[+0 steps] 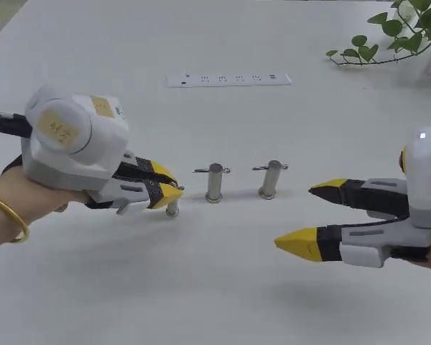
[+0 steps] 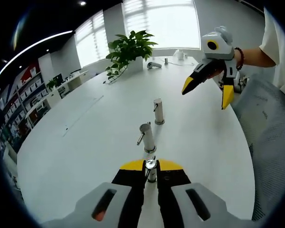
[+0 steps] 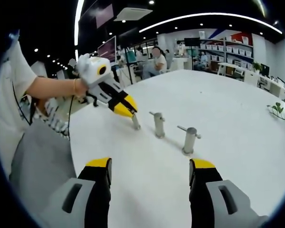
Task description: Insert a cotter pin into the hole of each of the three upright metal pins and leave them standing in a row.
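Note:
Three upright metal pins stand in a row on the white table (image 1: 223,273). The middle pin (image 1: 214,183) (image 2: 147,137) (image 3: 159,124) and the right pin (image 1: 271,180) (image 2: 158,111) (image 3: 190,139) each carry a cotter pin through the top (image 1: 201,170) (image 1: 262,167). My left gripper (image 1: 169,190) (image 2: 151,166) (image 3: 125,107) is shut on the top of the left pin (image 1: 172,209) (image 2: 151,165) (image 3: 136,122), whose head shows between the yellow tips. I cannot tell whether a cotter pin is in it. My right gripper (image 1: 296,217) (image 3: 149,166) (image 2: 206,88) hovers open to the right of the row, holding nothing.
A white power strip (image 1: 228,79) lies flat behind the row. A potted plant (image 1: 395,32) (image 2: 130,45) trails over the far right corner. The table's curved edge (image 3: 73,156) and a grey chair (image 2: 270,128) lie on the person's side.

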Demonstrator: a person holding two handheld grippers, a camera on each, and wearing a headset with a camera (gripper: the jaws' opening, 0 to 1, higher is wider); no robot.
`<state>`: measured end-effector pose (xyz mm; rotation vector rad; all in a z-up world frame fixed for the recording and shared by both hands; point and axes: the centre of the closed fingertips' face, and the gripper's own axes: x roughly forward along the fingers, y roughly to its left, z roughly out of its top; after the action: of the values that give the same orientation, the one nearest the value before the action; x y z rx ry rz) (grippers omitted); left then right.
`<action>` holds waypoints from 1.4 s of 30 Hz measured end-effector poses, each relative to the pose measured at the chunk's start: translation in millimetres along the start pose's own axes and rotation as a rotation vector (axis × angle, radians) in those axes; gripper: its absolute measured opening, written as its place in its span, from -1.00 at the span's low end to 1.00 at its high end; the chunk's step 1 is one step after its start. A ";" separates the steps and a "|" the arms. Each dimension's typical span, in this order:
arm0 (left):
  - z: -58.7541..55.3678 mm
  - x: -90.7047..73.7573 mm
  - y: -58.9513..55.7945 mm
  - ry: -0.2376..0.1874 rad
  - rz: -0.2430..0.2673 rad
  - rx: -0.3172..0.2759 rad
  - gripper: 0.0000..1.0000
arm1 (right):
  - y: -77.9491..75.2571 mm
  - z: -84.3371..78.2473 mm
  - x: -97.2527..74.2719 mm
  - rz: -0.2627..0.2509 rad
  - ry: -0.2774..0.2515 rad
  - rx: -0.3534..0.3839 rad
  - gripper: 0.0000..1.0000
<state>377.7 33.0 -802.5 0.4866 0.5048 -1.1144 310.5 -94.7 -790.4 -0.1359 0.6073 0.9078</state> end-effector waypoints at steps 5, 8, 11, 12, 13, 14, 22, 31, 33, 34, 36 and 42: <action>0.5 -0.9 13.4 -0.006 0.018 -0.006 -0.87 | 0.5 -1.9 -0.2 0.000 0.001 0.007 0.35; 0.6 0.1 20.5 -0.012 0.026 -0.007 -0.87 | 0.5 -1.0 -0.3 0.002 -0.006 0.015 0.36; -1.0 1.3 24.2 -0.008 0.028 -0.005 -0.87 | -0.5 0.2 -0.5 -0.001 -0.009 0.017 0.36; -2.3 2.0 25.5 -0.005 0.026 -0.002 -0.87 | -0.8 0.8 -0.6 -0.002 -0.011 0.017 0.36; -2.7 2.1 25.8 -0.005 0.025 -0.002 -0.87 | -1.2 1.6 -0.8 -0.004 -0.013 0.017 0.36; -3.5 2.7 26.6 -0.004 0.023 -0.005 -0.87 | -1.7 2.3 -0.9 -0.006 -0.014 0.020 0.36; -6.0 4.0 31.3 -0.005 0.011 -0.019 -0.87 | -3.8 1.2 -0.5 -0.018 -0.009 0.031 0.36; -11.3 5.0 30.7 0.004 -0.004 -0.028 -0.87 | -7.5 1.8 -0.7 -0.031 -0.004 0.036 0.35; -11.8 5.2 30.7 0.003 -0.004 -0.035 -0.87 | -7.3 1.1 -0.2 -0.030 -0.001 0.036 0.35; -11.8 5.5 31.2 0.002 -0.003 -0.039 -0.86 | -7.2 0.8 0.0 -0.030 0.000 0.036 0.35; -11.4 6.2 30.6 -0.002 -0.008 -0.044 -0.86 | -6.5 0.1 0.2 -0.028 0.001 0.037 0.35; -10.8 8.9 30.7 -0.005 -0.013 -0.065 -0.85 | -6.1 -2.8 0.3 -0.028 0.003 0.048 0.36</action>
<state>407.8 44.3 -812.9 0.4239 0.5389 -1.1080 314.2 -99.2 -793.7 -0.1028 0.6282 0.8656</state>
